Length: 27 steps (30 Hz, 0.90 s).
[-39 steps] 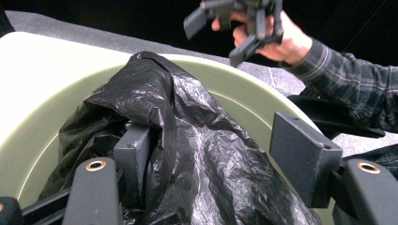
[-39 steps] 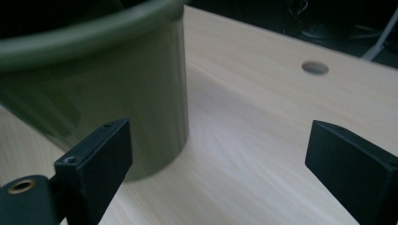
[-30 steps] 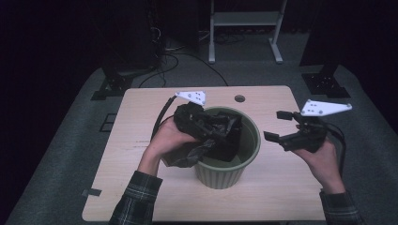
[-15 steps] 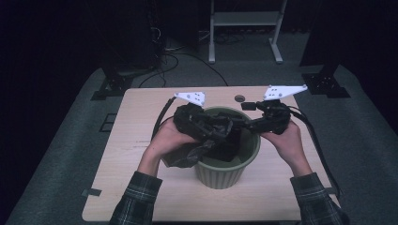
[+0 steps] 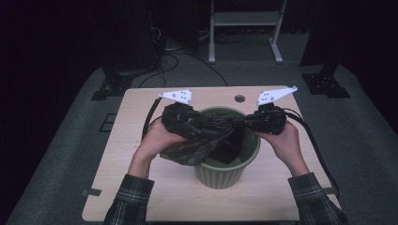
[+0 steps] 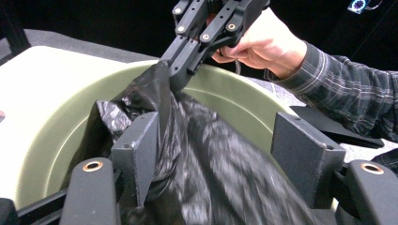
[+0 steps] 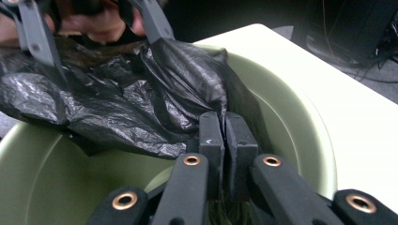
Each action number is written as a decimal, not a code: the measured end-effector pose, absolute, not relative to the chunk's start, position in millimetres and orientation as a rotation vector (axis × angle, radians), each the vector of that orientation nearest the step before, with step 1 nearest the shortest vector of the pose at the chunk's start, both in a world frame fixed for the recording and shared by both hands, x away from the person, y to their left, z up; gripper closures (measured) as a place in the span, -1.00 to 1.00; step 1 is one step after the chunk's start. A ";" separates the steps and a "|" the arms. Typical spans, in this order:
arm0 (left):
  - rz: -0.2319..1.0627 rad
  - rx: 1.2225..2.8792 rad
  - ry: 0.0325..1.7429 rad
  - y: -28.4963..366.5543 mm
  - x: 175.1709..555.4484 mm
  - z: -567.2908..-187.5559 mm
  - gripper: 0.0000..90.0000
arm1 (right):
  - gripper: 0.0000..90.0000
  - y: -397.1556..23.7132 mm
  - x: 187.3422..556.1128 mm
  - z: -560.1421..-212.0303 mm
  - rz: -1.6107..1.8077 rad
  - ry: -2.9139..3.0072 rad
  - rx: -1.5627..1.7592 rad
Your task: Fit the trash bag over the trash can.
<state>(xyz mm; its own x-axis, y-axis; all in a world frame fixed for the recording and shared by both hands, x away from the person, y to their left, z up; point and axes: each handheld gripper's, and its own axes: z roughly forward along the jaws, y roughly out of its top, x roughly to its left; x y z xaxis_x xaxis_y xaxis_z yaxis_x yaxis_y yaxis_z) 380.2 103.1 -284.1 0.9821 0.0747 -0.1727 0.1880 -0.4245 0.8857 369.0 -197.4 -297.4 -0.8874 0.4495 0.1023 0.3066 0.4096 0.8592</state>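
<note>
Crinkly black plastic bag (image 5: 206, 138) hangs over round green bin (image 5: 251, 157), centre of wood table (image 5: 141, 187). Right gripper (image 7: 224, 136) just clamped bag's 3 o'clock edge; left gripper (image 6: 220, 154) straddles bag w/ jaws apart.

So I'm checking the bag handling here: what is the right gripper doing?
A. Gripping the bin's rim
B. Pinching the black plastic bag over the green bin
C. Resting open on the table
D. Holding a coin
B: the right gripper has its jaws pressed together on a fold of the black plastic bag above the green bin.
</note>
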 end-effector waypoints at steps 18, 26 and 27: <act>-0.018 1.940 0.323 195.7 348.0 -295.2 -0.36 | 0.94 -216.2 375.4 -296.6 1.484 2.449 0.775; -0.015 1.919 0.317 217.0 329.4 -304.7 -0.38 | 0.94 -214.7 379.5 -299.1 1.462 2.450 0.800; -0.014 1.923 0.312 218.1 327.0 -307.2 -0.38 | 0.94 -214.1 379.8 -299.5 1.459 2.452 0.802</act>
